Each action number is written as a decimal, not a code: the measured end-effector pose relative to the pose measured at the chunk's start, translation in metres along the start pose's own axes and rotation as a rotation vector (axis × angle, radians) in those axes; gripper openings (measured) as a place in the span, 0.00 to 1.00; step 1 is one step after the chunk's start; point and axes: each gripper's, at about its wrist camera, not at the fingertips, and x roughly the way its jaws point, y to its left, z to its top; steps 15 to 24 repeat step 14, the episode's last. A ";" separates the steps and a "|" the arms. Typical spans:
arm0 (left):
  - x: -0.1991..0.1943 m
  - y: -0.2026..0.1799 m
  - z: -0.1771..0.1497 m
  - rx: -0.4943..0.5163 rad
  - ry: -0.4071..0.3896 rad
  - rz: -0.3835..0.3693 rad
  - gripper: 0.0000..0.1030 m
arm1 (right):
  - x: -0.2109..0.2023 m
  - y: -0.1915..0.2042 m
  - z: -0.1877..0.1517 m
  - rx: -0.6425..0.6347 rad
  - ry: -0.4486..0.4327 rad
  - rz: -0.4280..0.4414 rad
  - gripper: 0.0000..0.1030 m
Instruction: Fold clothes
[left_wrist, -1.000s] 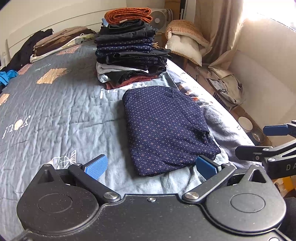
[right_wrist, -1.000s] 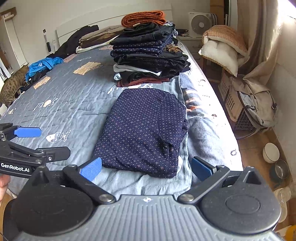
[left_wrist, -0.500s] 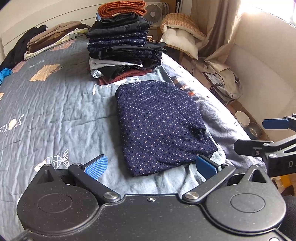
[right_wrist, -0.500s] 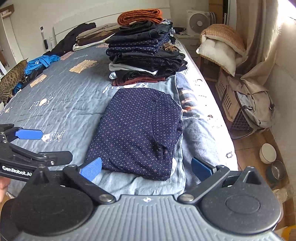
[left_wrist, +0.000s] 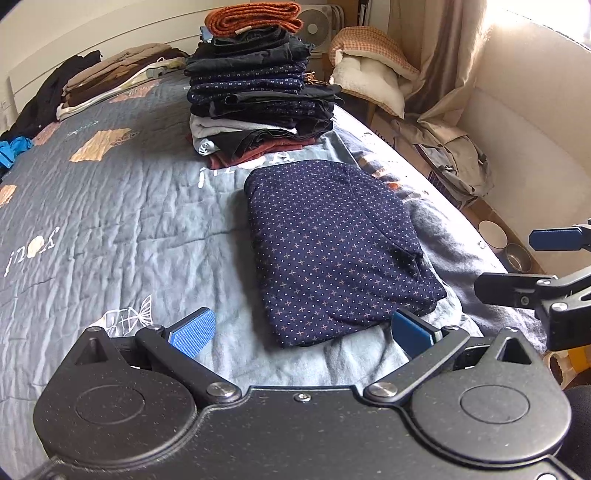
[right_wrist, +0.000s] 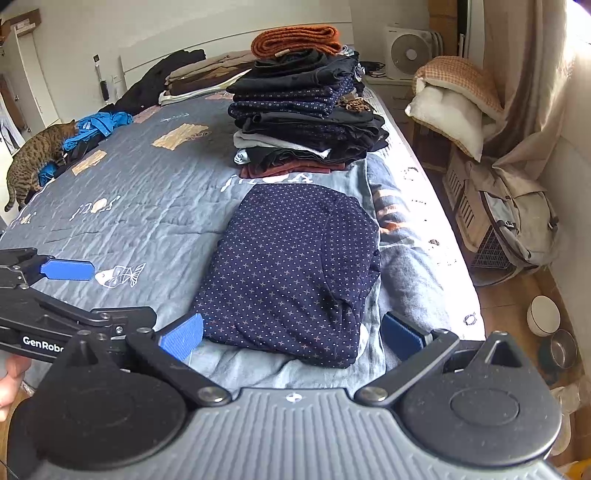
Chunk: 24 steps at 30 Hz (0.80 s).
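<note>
Both claws, the left claw (left_wrist: 301, 332) and right claw (right_wrist: 291, 334), gape wide and empty, having crept nearer the folded navy shirt (right_wrist: 295, 266), with the stack (right_wrist: 303, 107) at twelve o'clock likely its destination.

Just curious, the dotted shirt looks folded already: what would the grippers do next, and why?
Probably slide both open grippers, left and right, under the shirt's near edge to lift it onto the stack. It lies folded, neither gripper holds anything, and the stack sits just behind.
</note>
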 end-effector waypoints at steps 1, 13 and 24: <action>0.000 0.000 0.000 0.002 0.001 0.000 1.00 | 0.000 0.000 0.000 0.000 -0.001 0.000 1.00; -0.004 -0.004 -0.001 0.003 -0.023 -0.019 1.00 | 0.000 0.005 -0.005 -0.004 0.005 0.003 1.00; -0.003 -0.004 0.000 0.002 -0.020 -0.017 1.00 | 0.000 0.005 -0.005 -0.003 0.003 0.004 1.00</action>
